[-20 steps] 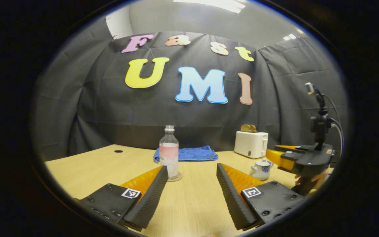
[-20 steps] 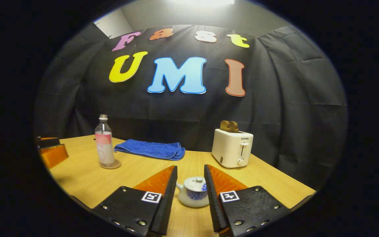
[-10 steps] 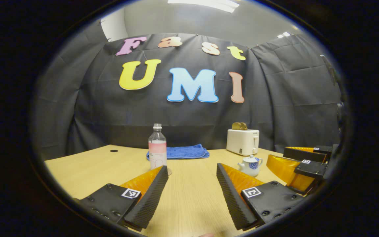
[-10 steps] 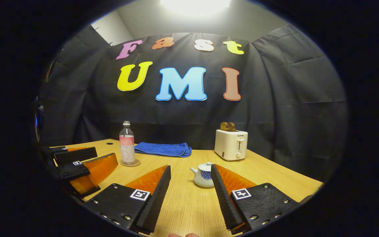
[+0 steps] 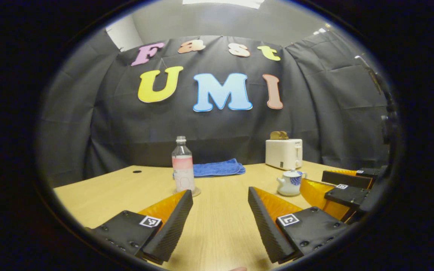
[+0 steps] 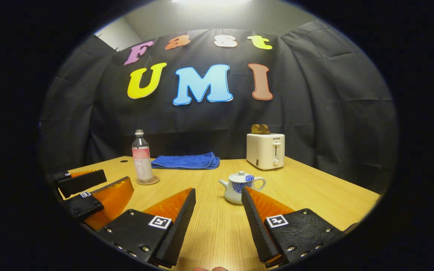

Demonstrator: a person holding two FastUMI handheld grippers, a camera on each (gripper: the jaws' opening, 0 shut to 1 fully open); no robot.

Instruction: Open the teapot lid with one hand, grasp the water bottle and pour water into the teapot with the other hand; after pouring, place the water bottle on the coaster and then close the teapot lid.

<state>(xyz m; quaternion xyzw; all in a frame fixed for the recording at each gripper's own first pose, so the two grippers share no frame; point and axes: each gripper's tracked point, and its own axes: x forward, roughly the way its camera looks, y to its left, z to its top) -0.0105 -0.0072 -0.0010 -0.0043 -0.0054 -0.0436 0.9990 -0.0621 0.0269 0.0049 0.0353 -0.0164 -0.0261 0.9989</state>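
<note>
Hovering spread wide and empty, left gripper (image 5: 220, 194) and right gripper (image 6: 218, 192) touch nothing.

Bare table (image 5: 217, 226) before bottle (image 5: 182, 165), teapot (image 6: 238, 186)

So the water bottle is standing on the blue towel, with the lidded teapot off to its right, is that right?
Not quite. The water bottle stands on a round coaster, in front of the blue towel, as the right gripper view shows. The lidded teapot is indeed to its right.
</note>
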